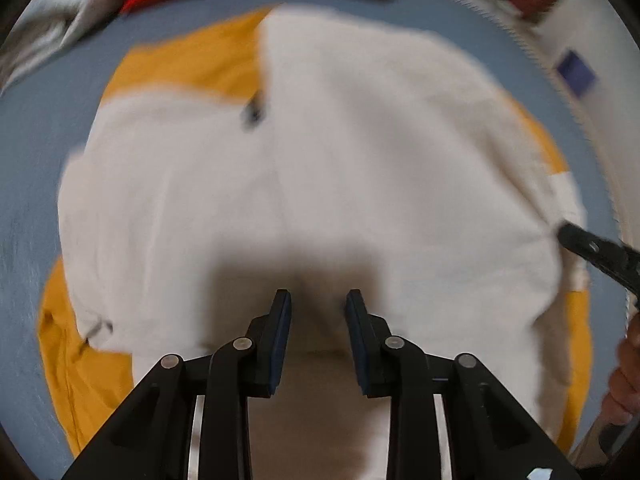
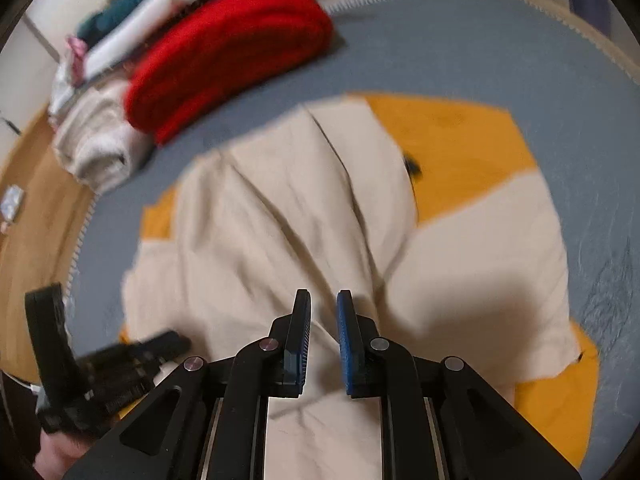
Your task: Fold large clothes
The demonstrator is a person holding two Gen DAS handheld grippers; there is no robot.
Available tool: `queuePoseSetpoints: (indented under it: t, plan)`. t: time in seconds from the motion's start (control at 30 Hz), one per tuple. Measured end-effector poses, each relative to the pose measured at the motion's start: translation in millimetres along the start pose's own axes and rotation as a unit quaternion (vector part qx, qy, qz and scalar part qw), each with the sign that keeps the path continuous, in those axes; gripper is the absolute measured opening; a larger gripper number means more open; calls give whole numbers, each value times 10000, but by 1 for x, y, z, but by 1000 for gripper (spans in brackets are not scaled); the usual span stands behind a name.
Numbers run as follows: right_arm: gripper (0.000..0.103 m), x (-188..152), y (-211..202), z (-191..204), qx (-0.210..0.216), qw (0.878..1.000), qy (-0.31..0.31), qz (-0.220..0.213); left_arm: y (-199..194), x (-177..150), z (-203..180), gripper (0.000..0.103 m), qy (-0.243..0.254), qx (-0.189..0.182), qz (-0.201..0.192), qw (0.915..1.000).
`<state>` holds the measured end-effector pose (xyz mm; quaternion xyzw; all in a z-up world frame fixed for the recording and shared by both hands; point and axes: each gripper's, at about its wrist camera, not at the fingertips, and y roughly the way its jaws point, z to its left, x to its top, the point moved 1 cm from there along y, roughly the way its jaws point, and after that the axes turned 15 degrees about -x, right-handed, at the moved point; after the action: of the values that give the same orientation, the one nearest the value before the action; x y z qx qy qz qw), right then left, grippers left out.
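Observation:
A large cream garment (image 1: 360,140) with yellow panels (image 1: 192,68) lies partly folded on a blue-grey rug (image 1: 24,160). My left gripper (image 1: 318,300) points steeply down at its near middle, and a ridge of cream cloth rises between its pads, pinched. In the right wrist view the same garment (image 2: 280,220) shows long creases and a yellow shoulder (image 2: 460,148). My right gripper (image 2: 323,300) hovers over a crease with a slim gap between its jaws and nothing gripped. The left gripper (image 2: 168,342) appears blurred at the garment's left edge. One finger of the right gripper (image 1: 576,240) touches the right edge.
A folded red knit (image 2: 228,52) and a rolled white towel (image 2: 96,140) sit on the rug's far left, with more folded clothes behind. Wooden floor (image 2: 32,200) lies beyond the rug's fringed edge. A hand (image 1: 624,380) shows at the right border.

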<state>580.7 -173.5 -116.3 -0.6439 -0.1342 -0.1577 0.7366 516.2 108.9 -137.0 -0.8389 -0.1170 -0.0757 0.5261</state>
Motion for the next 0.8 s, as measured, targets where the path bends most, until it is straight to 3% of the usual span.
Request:
queuePoseSetpoints:
  t: [0.07, 0.17, 0.23, 0.3, 0.43, 0.53, 0.67, 0.73, 0.8]
  plan:
    - [15, -5, 24, -10, -282, 9986, 43, 455, 2, -3, 3, 25, -207, -115, -42, 9997]
    - [15, -12, 40, -28, -598, 9944, 340, 798, -9, 0, -20, 25, 264, 55, -189, 9995]
    - [15, -11, 38, -31, -670, 9937, 415, 793, -13, 1, -34, 25, 505, -57, -262, 9984]
    - [16, -9, 24, -27, -885, 9945, 312, 470, -12, -2, -46, 25, 683, -262, -238, 9970]
    - [16, -5, -2, -4, -494, 9987, 88, -124, 7, -13, -56, 25, 865, -236, 115, 9959]
    - [16, -8, 8, 8, -154, 9998, -10, 121, 14, -16, -38, 25, 512, -11, 375, 9980]
    - [16, -21, 35, -10, -869, 9935, 136, 724, -29, -11, -41, 25, 583, -124, -87, 9982]
    - [16, -18, 26, -18, -950, 9926, 401, 640, -57, -11, -50, 25, 811, -92, -434, 9957]
    - [16, -9, -11, -18, -1022, 9938, 436, 43, -98, -20, -61, 25, 1092, -48, -918, 9898]
